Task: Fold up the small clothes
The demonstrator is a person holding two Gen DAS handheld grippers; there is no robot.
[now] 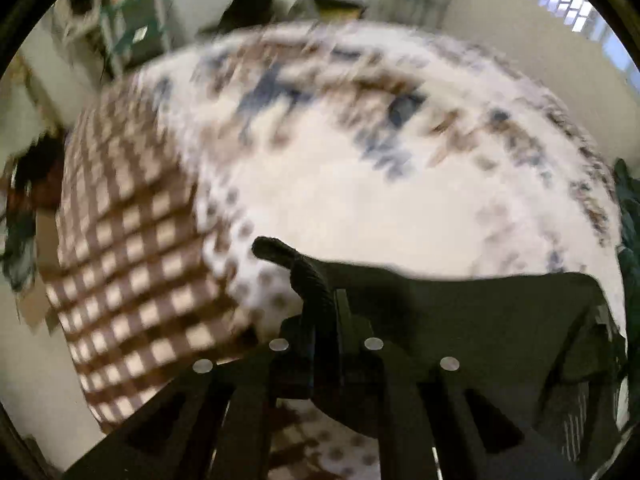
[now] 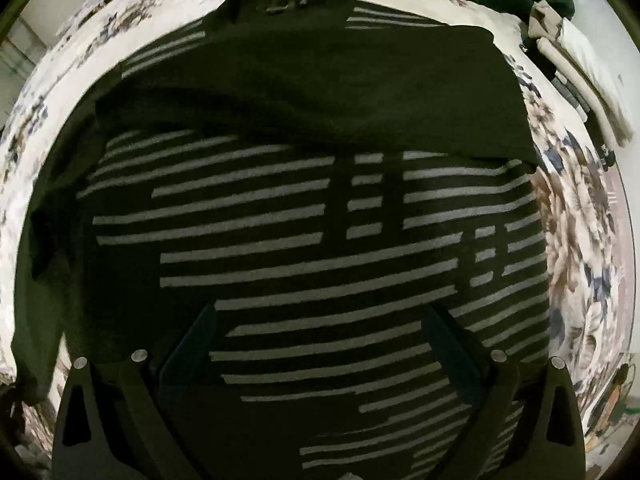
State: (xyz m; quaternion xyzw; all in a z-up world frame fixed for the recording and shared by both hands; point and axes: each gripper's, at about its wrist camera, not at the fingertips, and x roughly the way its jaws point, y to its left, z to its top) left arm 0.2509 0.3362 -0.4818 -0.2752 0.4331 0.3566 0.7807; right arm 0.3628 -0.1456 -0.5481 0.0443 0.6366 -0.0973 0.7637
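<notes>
Shirt (image 2: 304, 208), dark with pale stripes, lies on the flowered bed (image 2: 576, 216); the left gripper (image 1: 320, 312) fingers pinch its raised edge, the right gripper (image 2: 320, 344) fingers spread open over its stripes. Carry the edge across evenly, pressing the middle flat

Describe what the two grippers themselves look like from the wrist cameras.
Both are matte black, angular two-finger units. The left gripper and right gripper each carry round silver pin heads on the finger bases, with triangular cut-outs in the linkage arms. No cables, labels or sleeves show.
</notes>
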